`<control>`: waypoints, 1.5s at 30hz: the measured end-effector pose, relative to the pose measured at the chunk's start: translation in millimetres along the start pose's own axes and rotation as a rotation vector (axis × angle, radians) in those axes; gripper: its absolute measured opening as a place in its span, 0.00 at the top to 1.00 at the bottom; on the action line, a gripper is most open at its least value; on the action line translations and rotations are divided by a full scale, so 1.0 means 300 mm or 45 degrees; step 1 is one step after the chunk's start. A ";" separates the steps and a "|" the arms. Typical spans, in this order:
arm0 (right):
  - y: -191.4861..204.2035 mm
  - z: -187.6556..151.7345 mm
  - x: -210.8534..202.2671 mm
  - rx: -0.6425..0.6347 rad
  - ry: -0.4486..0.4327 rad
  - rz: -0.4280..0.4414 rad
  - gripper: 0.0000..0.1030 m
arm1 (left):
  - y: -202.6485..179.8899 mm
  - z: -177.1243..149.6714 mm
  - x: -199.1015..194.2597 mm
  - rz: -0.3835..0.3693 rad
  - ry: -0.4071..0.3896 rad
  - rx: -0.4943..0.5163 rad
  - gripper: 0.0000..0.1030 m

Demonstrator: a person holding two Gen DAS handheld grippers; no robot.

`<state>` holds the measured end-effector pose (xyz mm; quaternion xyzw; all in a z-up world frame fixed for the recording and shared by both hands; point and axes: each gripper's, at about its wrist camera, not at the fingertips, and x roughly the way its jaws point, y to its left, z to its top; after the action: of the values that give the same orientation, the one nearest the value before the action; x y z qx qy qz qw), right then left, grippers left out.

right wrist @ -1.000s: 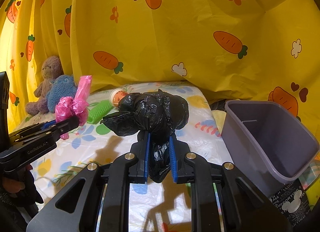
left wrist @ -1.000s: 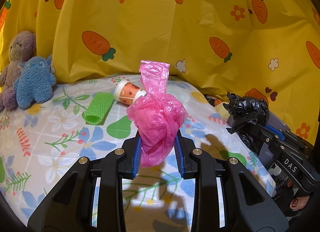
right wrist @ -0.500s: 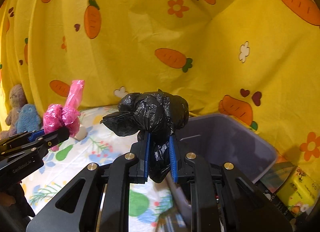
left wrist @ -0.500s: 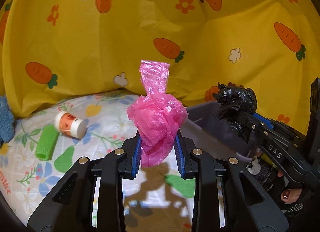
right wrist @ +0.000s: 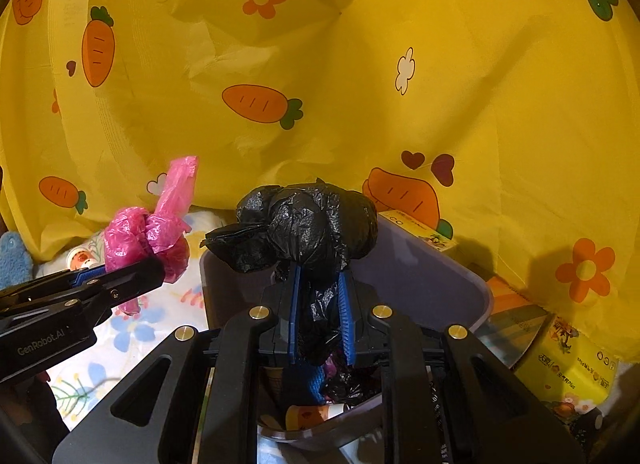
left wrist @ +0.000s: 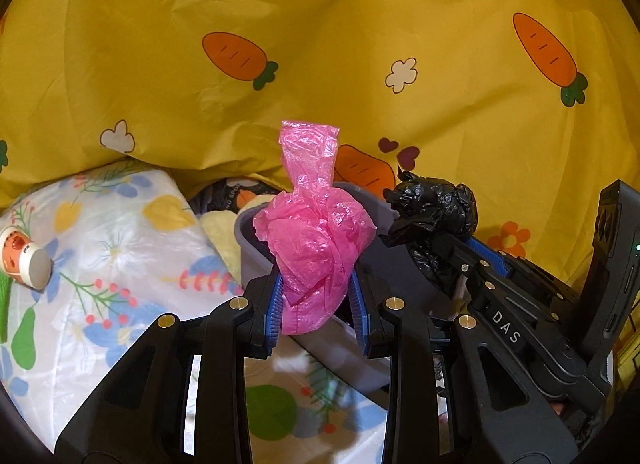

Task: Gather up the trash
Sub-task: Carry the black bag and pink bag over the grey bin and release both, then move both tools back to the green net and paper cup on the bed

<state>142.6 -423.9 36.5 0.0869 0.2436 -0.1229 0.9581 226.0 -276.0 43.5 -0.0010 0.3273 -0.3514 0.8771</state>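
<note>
Swinging away from the bed, both hands have carried their loads across to the grey bin [right wrist: 460, 284], which a second ago stood off to the side and now sits directly under the right gripper [right wrist: 318, 320]. That gripper is clamped narrowly on a knotted black bag [right wrist: 308, 232], holding it above the bin's mouth, so a release here would probably drop it inside. The left gripper [left wrist: 316, 304] pinches a pink bag [left wrist: 312, 248] at its lower half, hanging just over the bin's near wall [left wrist: 256, 236]; it likely needs a little more reach before letting go.

Only the right wrist view looks down into the bin, where a small paper cup [right wrist: 316, 410] and dark scraps already lie. Only the left wrist view shows the floral bedsheet [left wrist: 120, 232] beyond, with another paper cup [left wrist: 24, 254] lying on its side, well apart from the bin and not yet collected. The carrot curtain [left wrist: 320, 44] closes off the back.
</note>
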 end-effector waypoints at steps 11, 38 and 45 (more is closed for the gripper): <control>-0.033 -0.005 0.046 0.020 0.035 -0.037 0.82 | -0.005 0.021 0.081 -0.094 0.029 -0.024 0.72; -0.048 -0.022 0.067 0.046 0.030 -0.101 0.32 | 0.080 -0.001 0.026 -0.046 -0.097 -0.119 0.19; -0.035 -0.018 0.032 0.043 -0.013 -0.117 0.28 | 0.164 -0.043 -0.035 0.092 -0.108 -0.132 0.17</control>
<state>145.5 -434.6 25.8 0.0910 0.2403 -0.1712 0.9511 243.1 -229.5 28.1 -0.0496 0.3073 -0.3019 0.9011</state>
